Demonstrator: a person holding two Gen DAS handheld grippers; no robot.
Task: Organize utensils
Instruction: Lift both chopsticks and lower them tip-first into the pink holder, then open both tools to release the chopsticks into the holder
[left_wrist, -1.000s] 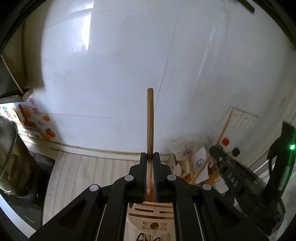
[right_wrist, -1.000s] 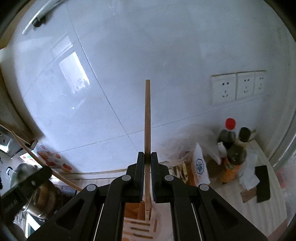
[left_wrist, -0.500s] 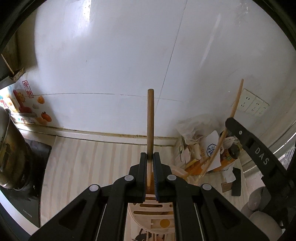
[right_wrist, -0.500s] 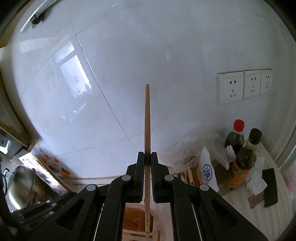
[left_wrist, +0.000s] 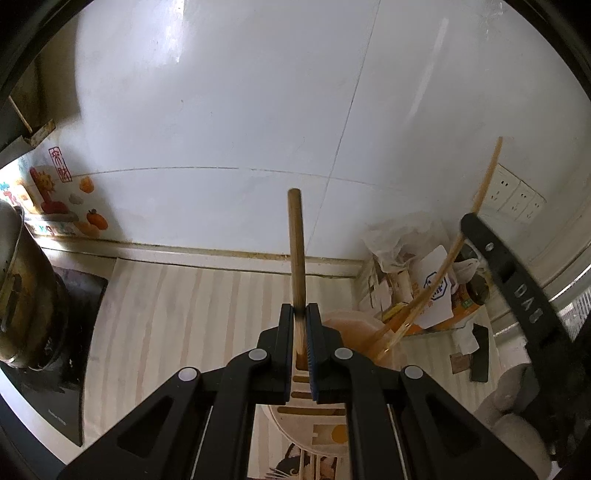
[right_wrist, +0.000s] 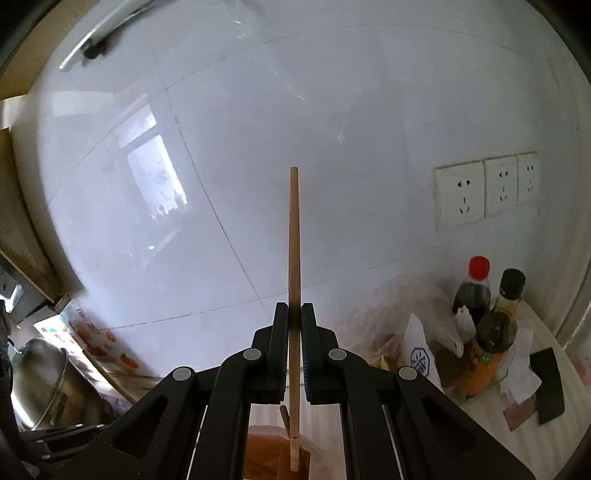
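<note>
Left wrist view: the left gripper fingers clamp a wooden spatula handle upright over the desk; its slotted blade is mostly hidden beneath the fingers.

Right wrist view: the right gripper fingers pinch a thin wooden stick, tip inside the orange cup, whose rim is cut off.

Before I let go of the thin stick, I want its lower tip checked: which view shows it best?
The right wrist view: the thin stick runs between that gripper's fingers down into the orange cup. The left wrist view shows it only as a blurred streak, tip unclear.
</note>
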